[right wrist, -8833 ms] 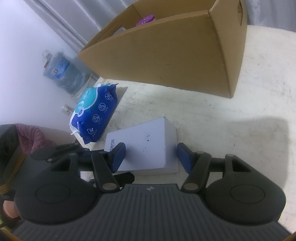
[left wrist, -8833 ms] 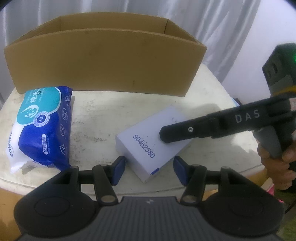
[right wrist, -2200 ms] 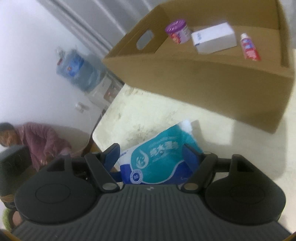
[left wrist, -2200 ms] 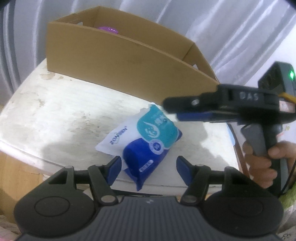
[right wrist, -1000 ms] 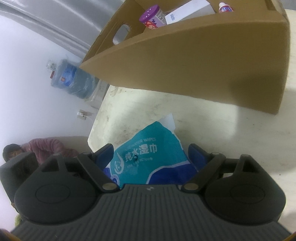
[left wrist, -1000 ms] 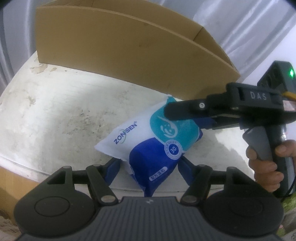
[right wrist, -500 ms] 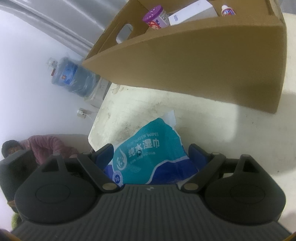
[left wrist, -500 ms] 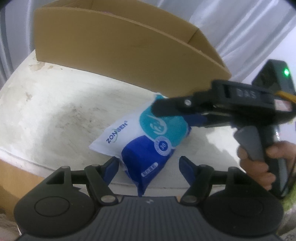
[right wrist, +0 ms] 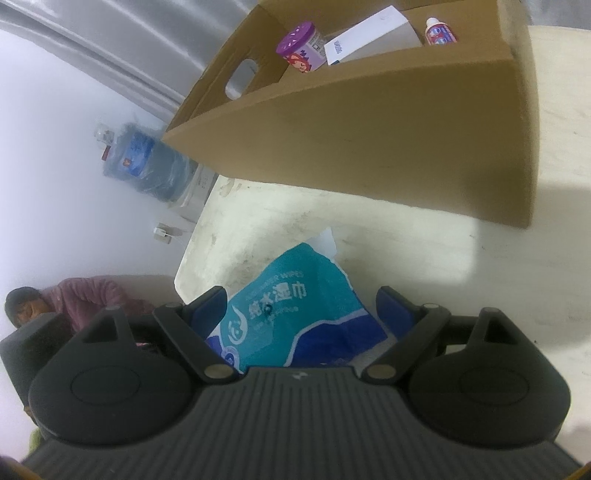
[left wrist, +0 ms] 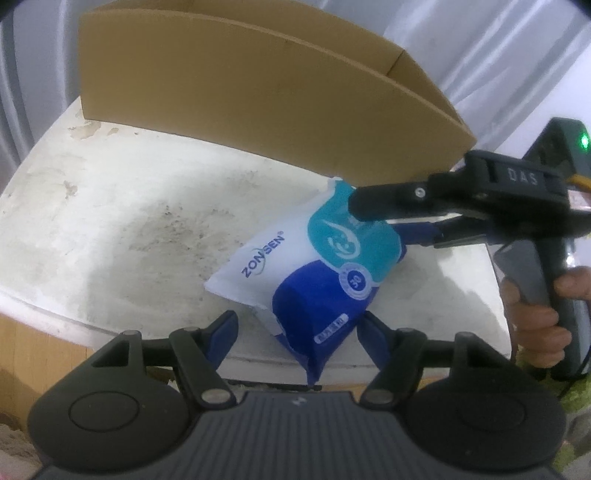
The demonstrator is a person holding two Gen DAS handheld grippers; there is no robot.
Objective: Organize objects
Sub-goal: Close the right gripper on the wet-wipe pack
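Pale curtain (left wrist: 498,55) hangs behind a rounded white table (left wrist: 129,229), its painted top scuffed and speckled with grey marks.

One open brown cardboard box (left wrist: 258,92) stands at the far side of the table, with smooth matte walls and an oval handle hole in its left end. Three things lie inside it: one round jar with a purple lid (right wrist: 299,51), one flat white carton (right wrist: 373,33) and one small white bottle with a red label (right wrist: 437,31).

One soft plastic wipes pack (left wrist: 314,266) sits on the near side of the box, close to the table's near edge. It is glossy and pillow-shaped, in teal, dark blue and white, and it is tilted, with its blue near corner hanging past the edge.

My right tongs (right wrist: 301,310) reach in from the right and are clamped across the far end of the pack, with a blue pad against each long side. My hand (left wrist: 535,321) grips their handle.

My left tongs (left wrist: 297,332) stand apart around the pack's near end. The right pad is at the pack's edge, and bare table shows between the left pad and the pack.

Beyond the table, to the left, one blue water jug (right wrist: 147,162) stands by the wall, and one person in a pink top (right wrist: 74,299) sits low.
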